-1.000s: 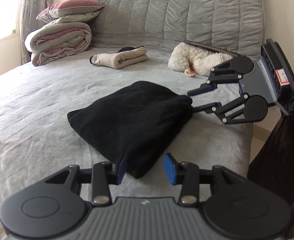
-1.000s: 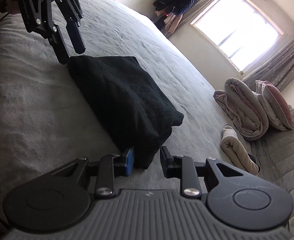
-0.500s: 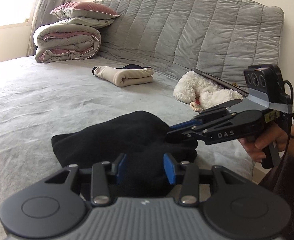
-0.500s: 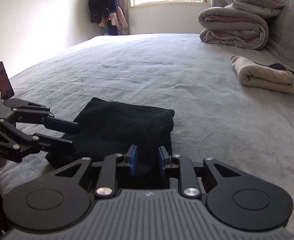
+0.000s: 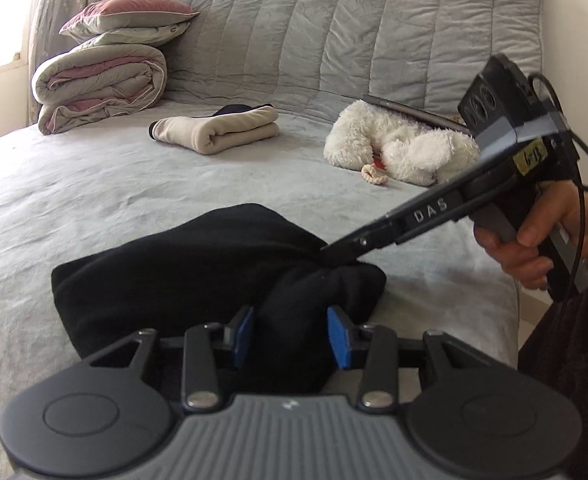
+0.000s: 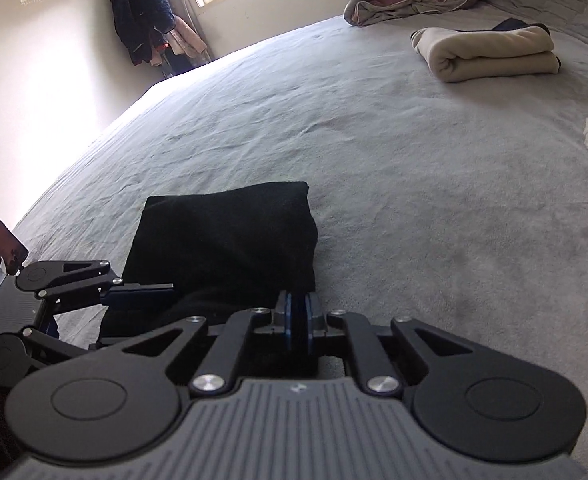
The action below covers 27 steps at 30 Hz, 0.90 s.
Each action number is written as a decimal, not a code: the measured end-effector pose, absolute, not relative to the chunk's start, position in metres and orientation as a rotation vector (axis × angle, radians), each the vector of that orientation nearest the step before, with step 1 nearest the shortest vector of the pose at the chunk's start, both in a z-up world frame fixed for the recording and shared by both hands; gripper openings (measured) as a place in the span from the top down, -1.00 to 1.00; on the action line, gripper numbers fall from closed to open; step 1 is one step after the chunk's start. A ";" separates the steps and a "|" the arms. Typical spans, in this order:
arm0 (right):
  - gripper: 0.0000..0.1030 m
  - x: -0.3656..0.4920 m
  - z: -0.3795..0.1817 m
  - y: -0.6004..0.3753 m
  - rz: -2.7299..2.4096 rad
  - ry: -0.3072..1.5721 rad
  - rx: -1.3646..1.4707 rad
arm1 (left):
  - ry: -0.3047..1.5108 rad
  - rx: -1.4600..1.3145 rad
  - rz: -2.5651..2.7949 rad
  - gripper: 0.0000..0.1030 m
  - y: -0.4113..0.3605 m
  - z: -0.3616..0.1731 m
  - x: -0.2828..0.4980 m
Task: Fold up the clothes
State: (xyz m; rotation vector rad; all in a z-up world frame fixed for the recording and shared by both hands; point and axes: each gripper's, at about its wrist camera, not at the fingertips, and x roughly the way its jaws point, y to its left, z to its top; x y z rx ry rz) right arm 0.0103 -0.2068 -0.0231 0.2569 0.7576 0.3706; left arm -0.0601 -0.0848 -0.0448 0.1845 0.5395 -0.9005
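Observation:
A folded black garment (image 5: pixel 198 264) lies on the grey bed near its front edge; it also shows in the right wrist view (image 6: pixel 230 248). My left gripper (image 5: pixel 292 336) is open, its blue pads on either side of the garment's near corner. My right gripper (image 6: pixel 299 322) is shut on the garment's near edge; in the left wrist view its closed tips (image 5: pixel 328 249) press into the cloth from the right, held by a hand. The left gripper also shows at the lower left of the right wrist view (image 6: pixel 142 300).
A folded beige garment (image 5: pixel 222 130) and a white plush toy (image 5: pixel 398 148) lie further back on the bed (image 5: pixel 74 184). A rolled duvet with pillows (image 5: pixel 102 84) sits by the padded headboard. Clothes hang in the room's corner (image 6: pixel 150 12).
My right gripper has shut on the black garment's edge and tilted down into it. My left gripper stays open around the near corner, pushed slightly further onto the cloth.

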 end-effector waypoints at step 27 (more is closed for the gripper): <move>0.64 0.049 -0.036 -0.180 0.228 0.530 0.120 | 0.532 -0.036 -0.469 -0.10 -0.046 -0.047 0.002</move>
